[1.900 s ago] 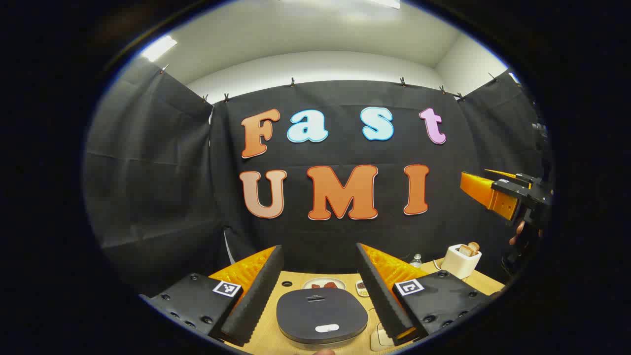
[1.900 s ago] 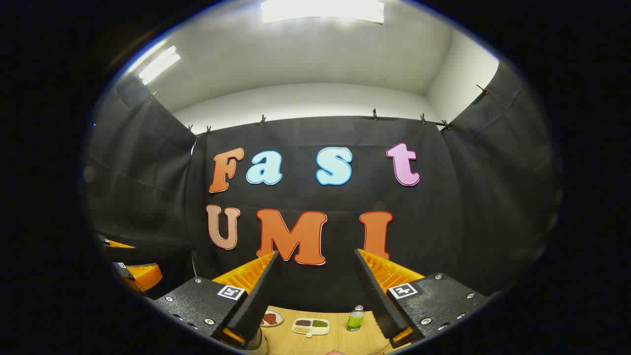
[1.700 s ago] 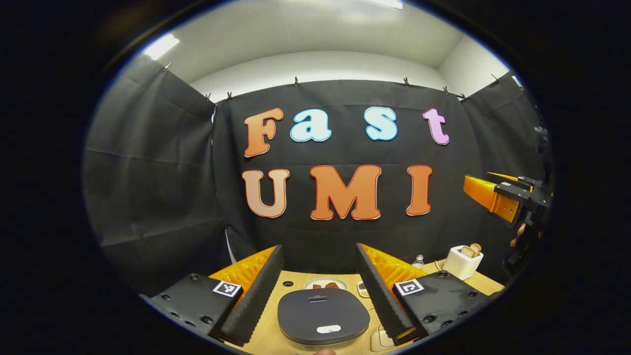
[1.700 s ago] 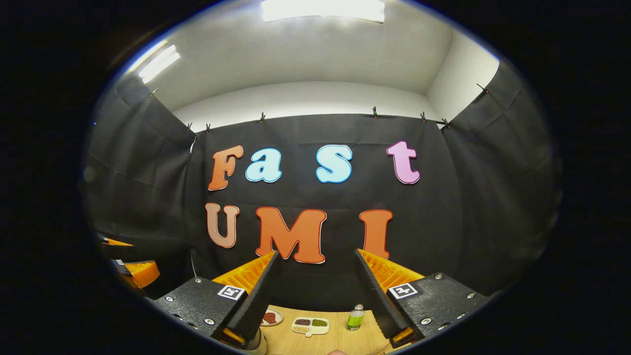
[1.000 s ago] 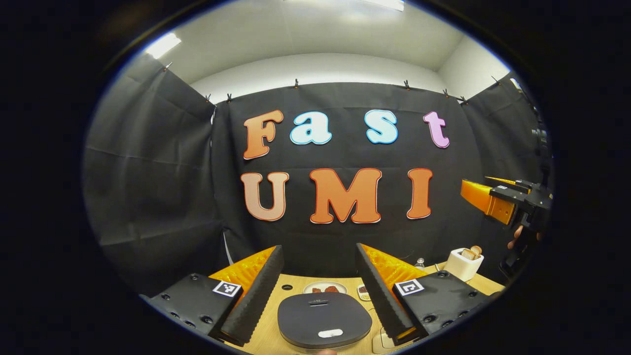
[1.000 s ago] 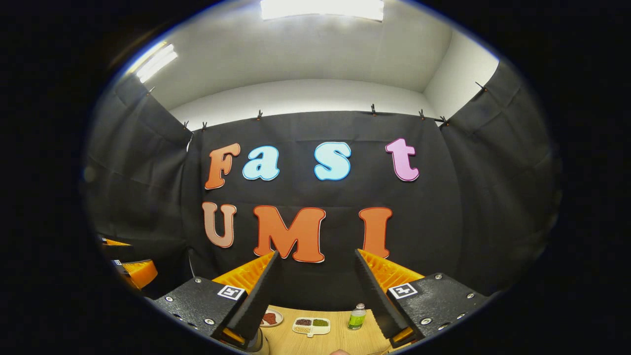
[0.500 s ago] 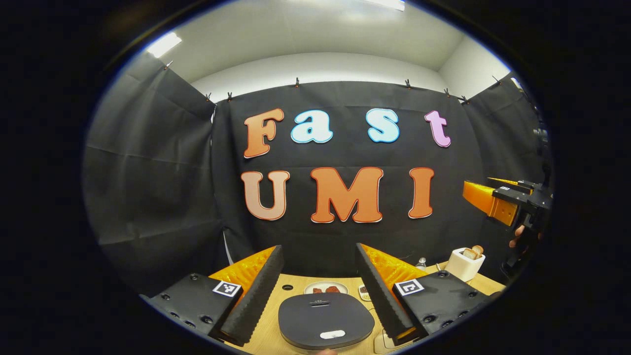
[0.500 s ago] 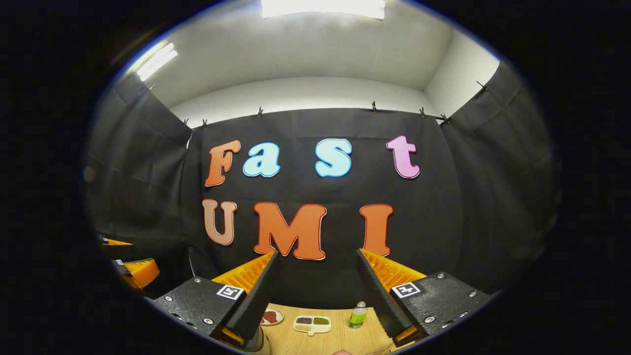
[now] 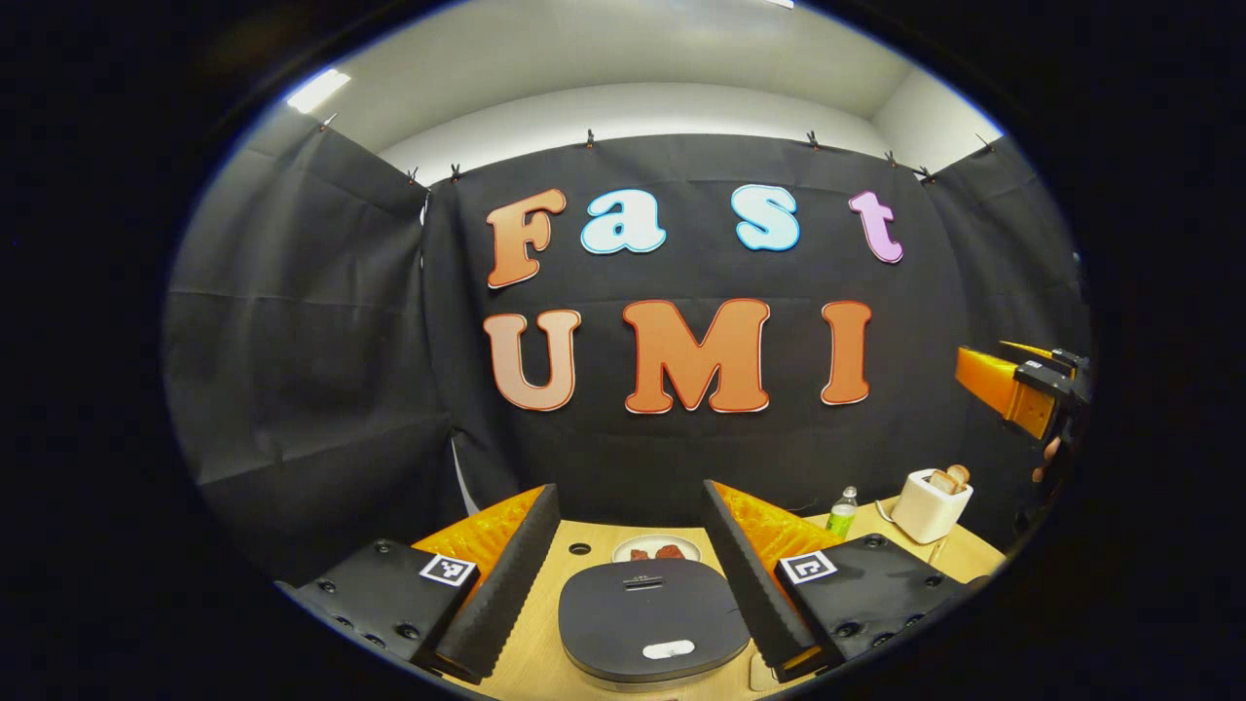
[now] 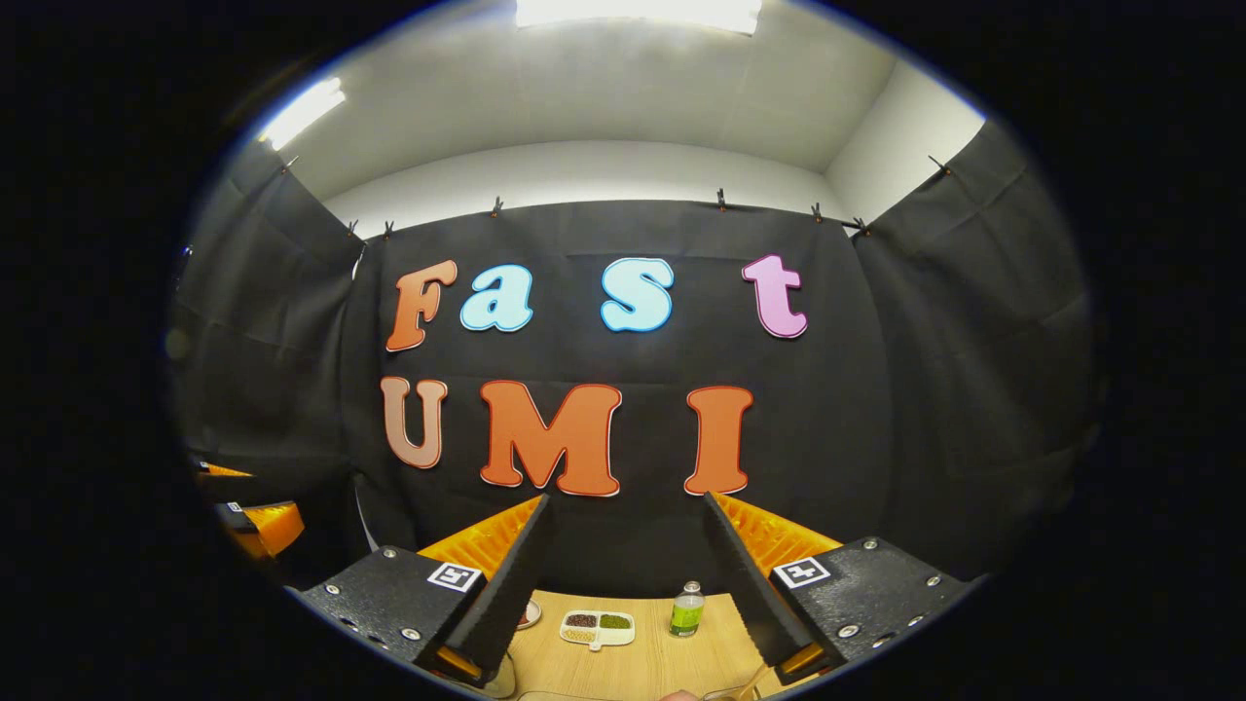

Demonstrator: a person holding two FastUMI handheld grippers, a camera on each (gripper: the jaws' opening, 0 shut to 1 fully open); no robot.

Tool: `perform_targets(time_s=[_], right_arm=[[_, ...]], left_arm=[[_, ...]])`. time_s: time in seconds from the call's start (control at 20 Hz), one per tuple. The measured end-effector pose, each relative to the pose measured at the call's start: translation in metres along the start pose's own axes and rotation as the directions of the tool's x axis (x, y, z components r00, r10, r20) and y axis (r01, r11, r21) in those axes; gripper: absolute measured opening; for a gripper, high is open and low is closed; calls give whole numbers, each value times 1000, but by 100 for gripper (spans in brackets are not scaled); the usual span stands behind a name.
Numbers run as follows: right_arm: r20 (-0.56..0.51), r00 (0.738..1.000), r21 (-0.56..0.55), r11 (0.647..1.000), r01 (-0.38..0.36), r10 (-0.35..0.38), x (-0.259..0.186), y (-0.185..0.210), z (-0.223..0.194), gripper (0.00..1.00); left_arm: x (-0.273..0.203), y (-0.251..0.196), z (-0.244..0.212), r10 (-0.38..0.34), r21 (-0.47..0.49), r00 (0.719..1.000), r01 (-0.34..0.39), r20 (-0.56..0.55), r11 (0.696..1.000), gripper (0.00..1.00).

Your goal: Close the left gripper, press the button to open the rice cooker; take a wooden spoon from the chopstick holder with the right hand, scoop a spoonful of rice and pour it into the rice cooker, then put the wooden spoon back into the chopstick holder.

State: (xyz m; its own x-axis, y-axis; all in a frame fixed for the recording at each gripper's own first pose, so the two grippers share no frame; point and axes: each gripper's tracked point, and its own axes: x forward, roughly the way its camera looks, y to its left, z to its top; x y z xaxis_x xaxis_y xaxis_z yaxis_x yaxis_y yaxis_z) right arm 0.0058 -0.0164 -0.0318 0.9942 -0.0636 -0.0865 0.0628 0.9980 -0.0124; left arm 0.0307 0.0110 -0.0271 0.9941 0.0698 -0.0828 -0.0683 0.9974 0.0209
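The rice cooker sits low in the left gripper view, its dark lid down and a small pale button at the near edge. My left gripper hangs open above it, one finger on each side of the lid, touching nothing. At the far right of that view a hand holds my right gripper. In the right gripper view my right gripper is open and empty over the wooden table. A thin wooden handle pokes up at the bottom edge. The left gripper shows at the far left.
Behind the cooker is a plate of red food. A green bottle and a white toaster with bread stand at the back right. A divided dish of grains and the same bottle lie ahead of my right gripper.
Both views have tipped down a little, so more of the table shows. In the left gripper view the right gripper has slid toward the right edge. Both grippers stay open.
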Motion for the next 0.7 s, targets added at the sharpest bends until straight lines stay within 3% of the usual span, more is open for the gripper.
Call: perform_targets(time_s=[0.25, 0.35, 0.5, 0.7], right_arm=[[18, 1000, -3, 1000, -7, 7, 6, -42, -8, 93], [15, 1000, -15, 1000, -5, 5, 5, -57, -16, 94], [-3, 1000, -39, 999, 8, -8, 3, -82, -34, 94], [-53, 998, -67, 998, 20, -23, 2, -106, -58, 94]], left_arm=[[15, -13, -10, 55, 22, 996, -54, -68, 998, 34], [19, -29, -22, 9, -28, 992, -13, -128, 1000, 7], [24, -38, -48, -31, -102, 962, 3, -271, 995, 5], [36, -44, -99, -66, -152, 867, -11, -495, 988, 5]])
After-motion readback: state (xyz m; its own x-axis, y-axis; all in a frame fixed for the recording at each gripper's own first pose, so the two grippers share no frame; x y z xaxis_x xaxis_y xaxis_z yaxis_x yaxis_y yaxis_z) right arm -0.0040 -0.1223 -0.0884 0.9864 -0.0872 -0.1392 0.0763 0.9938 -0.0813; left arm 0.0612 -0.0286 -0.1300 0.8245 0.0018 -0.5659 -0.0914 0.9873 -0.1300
